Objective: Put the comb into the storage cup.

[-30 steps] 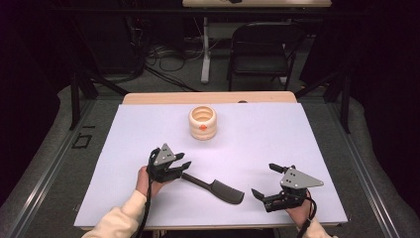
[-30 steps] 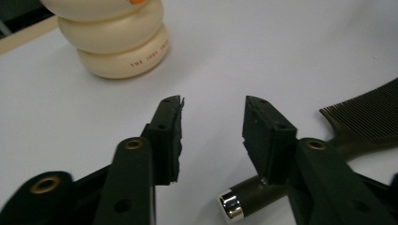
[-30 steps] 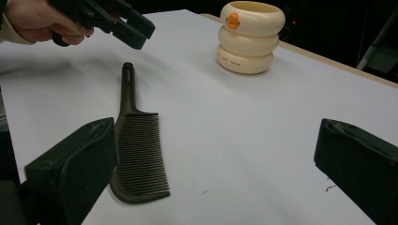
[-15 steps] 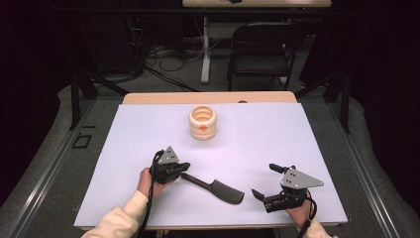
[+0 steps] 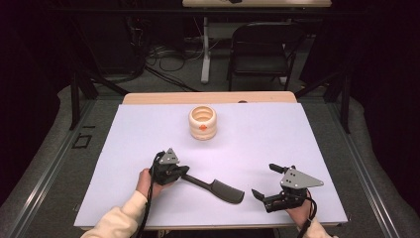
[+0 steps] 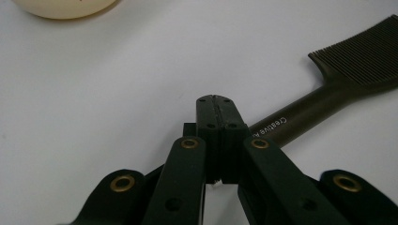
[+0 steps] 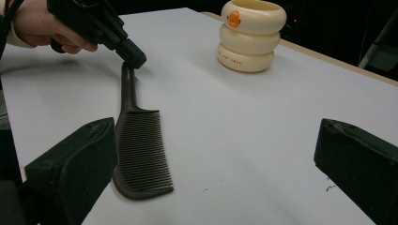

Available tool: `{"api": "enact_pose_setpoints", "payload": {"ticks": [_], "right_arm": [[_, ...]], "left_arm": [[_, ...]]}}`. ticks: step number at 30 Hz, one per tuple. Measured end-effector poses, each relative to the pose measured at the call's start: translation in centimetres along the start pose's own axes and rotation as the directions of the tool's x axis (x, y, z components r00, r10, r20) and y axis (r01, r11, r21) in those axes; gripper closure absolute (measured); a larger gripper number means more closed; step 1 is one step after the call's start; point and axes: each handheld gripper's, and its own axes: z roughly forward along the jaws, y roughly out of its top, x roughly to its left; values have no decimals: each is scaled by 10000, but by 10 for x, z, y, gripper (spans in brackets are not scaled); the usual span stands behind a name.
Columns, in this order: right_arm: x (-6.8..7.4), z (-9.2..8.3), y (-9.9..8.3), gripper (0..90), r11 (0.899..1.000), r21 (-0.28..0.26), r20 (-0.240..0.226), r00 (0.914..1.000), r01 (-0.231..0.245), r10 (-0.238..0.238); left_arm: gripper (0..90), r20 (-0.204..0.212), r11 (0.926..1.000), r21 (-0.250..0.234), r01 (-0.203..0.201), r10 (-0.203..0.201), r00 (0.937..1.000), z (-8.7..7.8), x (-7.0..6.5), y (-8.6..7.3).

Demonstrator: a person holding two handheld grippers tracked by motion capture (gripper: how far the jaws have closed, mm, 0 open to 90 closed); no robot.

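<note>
- The left gripper [image 5: 184,171], a matt black two-jaw tool in the person's left hand [image 5: 146,182], sits near the table's front edge at about seven o'clock from the cup. Its jaws have just been closing and now stand pressed together at the handle end of the comb; in the left gripper view the pads [image 6: 217,123] meet flat with no gap, the handle running out from behind them towards three o'clock.
- Whether the handle is truly pinched or merely lies under the tips cannot be told from these views.
- The dark brown plastic comb [image 5: 215,186] lies flat on the white table cover [image 5: 257,139], smooth slim handle towards ten o'clock, toothed head towards four o'clock. Pale lettering is printed on the handle [image 6: 300,115]; the teeth [image 7: 143,154] are fine, even and close-set.
- As I judge it, the grasp is barely made: the comb is not yet lifted and everything after that remains.
- The cream ribbed cup [image 5: 202,123], three rounded glossy rings stacked with a small orange mark, stands upright at twelve o'clock, well apart from the comb.
- The right gripper [image 5: 265,182] rests at five o'clock, jaws spread wide and empty, its blocky black pads [image 7: 75,164] framing the comb's head.
</note>
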Motion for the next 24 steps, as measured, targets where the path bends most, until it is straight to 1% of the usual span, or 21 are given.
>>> {"api": "enact_pose_setpoints", "payload": {"ticks": [4, 7, 9, 13, 16, 17, 24], "right_arm": [[0, 0, 0, 0, 10000, -22, -1, 10000, 7, -7], [-1, 0, 0, 0, 10000, -23, 18, 10000, -8, 8], [-1, 0, 0, 0, 10000, 42, -5, 10000, -46, 46], [0, -1, 0, 0, 10000, -41, -6, 10000, -3, 3], [0, 0, -1, 0, 10000, 56, -28, 10000, -48, 48], [0, 1, 0, 0, 10000, 23, -43, 10000, 19, -19], [0, 0, 0, 0, 10000, 16, -30, 10000, -4, 4]], "left_arm": [[898, 169, 9998, 207, -65, 62, 9998, -1, -1, -1], [898, 260, 9996, 296, -29, 22, 9997, -3, -2, -3], [898, 322, 9993, 370, -63, 51, 9995, -4, -2, -4], [898, 332, 9990, 442, -87, 73, 9994, -5, -3, -4], [898, 373, 9987, 488, -143, 125, 9992, -7, -5, -4], [898, 450, 9985, 521, -182, 158, 9989, -8, -5, -5], [898, 466, 9982, 579, -171, 144, 9988, -9, -7, -6]]}}
